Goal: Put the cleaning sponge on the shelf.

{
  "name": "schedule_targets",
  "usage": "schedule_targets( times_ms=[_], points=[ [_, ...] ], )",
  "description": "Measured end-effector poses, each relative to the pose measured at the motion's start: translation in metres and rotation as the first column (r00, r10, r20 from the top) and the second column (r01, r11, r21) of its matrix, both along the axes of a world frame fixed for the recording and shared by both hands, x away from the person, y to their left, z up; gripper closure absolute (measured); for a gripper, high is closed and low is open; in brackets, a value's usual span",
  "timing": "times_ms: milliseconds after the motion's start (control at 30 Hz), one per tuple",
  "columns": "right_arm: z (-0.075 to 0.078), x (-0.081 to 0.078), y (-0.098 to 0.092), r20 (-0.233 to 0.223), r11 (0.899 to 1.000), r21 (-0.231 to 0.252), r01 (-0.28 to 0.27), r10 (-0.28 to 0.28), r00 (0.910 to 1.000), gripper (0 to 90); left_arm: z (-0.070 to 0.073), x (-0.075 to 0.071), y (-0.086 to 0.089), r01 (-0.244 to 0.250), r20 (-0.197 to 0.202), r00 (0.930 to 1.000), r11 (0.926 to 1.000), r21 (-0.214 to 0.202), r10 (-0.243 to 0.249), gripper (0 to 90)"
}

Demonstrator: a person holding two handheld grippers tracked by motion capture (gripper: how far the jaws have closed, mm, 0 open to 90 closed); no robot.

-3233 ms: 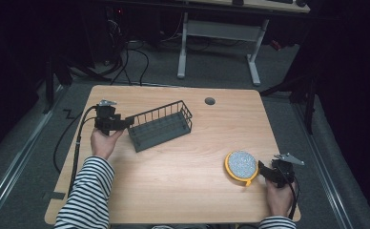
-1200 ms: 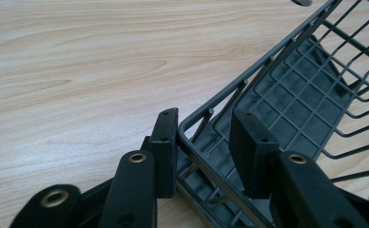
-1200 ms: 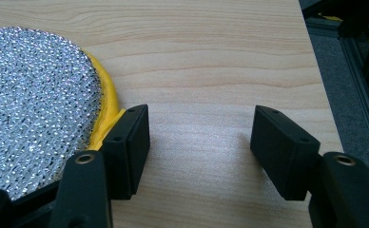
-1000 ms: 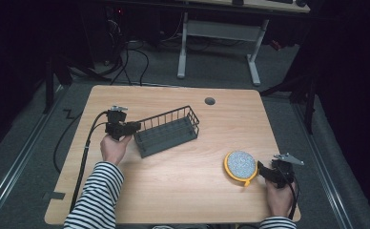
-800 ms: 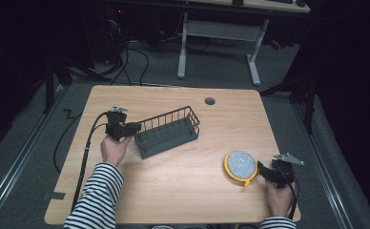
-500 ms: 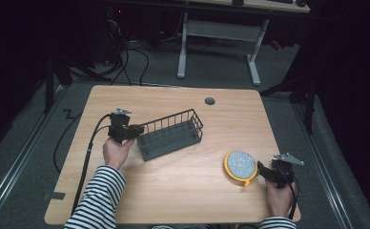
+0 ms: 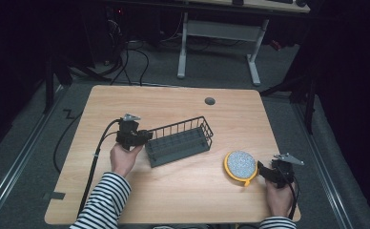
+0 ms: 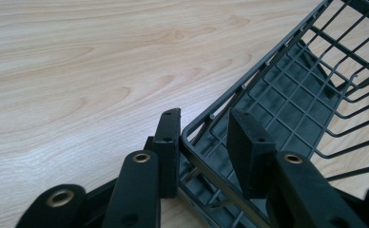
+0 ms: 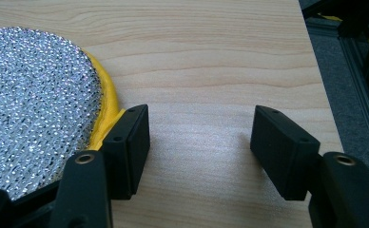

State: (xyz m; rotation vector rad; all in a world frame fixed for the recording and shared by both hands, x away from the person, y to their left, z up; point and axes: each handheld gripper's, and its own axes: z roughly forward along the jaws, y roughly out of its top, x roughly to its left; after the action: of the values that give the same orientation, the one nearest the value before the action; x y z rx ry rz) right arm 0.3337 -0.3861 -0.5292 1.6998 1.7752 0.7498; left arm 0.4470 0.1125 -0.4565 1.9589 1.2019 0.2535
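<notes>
At the table's left-middle, the left gripper is clenched on the end rim of the wire basket, which lies empty. The right gripper rests released beside the yellow-rimmed scrubber, not holding it. Judging by this, the scrubber has yet to go into the basket.

The wire basket is showing dark grey, its sides forming an open grid; the round scrubber is glittering silver inside a yellow rim; the counter is showing pale wood grain; the sleeve is showing black-and-white stripes; both hand-held grippers are looking black.
</notes>
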Motion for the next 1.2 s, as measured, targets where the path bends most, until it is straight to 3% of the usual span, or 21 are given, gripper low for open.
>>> schedule_targets(
  times_ms=[267, 567, 700, 900, 1033, 1200],
  points=[
    [0.000, 0.000, 0.000, 0.000, 1.000, 0.000, 0.000, 0.000, 1.0000, 39.0, -0.002, -0.008, -0.004, 0.008, 0.002, 1.0000, 0.9997, -0.024, -0.008, 65.9],
    [0.000, 0.000, 0.000, 0.000, 1.000, 0.000, 0.000, 0.000, 1.0000, 38.9, 0.000, -0.010, -0.004, 0.018, 0.004, 0.9998, 0.9998, -0.011, -0.018, 64.2],
    [0.000, 0.000, 0.000, 0.000, 1.000, 0.000, 0.000, 0.000, 1.0000, 38.9, 0.004, -0.014, -0.003, 0.021, 0.051, 0.9985, 0.9995, -0.024, -0.019, 48.9],
    [0.000, 0.000, 0.000, 0.000, 1.000, 0.000, 0.000, 0.000, 1.0000, 38.9, 0.015, -0.022, 0.010, 0.011, 0.089, 0.9960, 0.9999, -0.013, -0.009, 35.8],
    [0.000, 0.000, 0.000, 0.000, 1.000, -0.001, 0.000, 0.000, 1.0000, 38.9, 0.019, -0.033, 0.024, 0.003, 0.121, 0.9926, 0.9997, -0.025, 0.000, 33.7],
    [0.000, 0.000, 0.000, 0.000, 1.000, -0.001, 0.000, 0.000, 1.0000, 38.9, 0.013, -0.048, 0.045, -0.037, 0.135, 0.9900, 0.9988, -0.032, 0.041, 32.9]
  ],
)
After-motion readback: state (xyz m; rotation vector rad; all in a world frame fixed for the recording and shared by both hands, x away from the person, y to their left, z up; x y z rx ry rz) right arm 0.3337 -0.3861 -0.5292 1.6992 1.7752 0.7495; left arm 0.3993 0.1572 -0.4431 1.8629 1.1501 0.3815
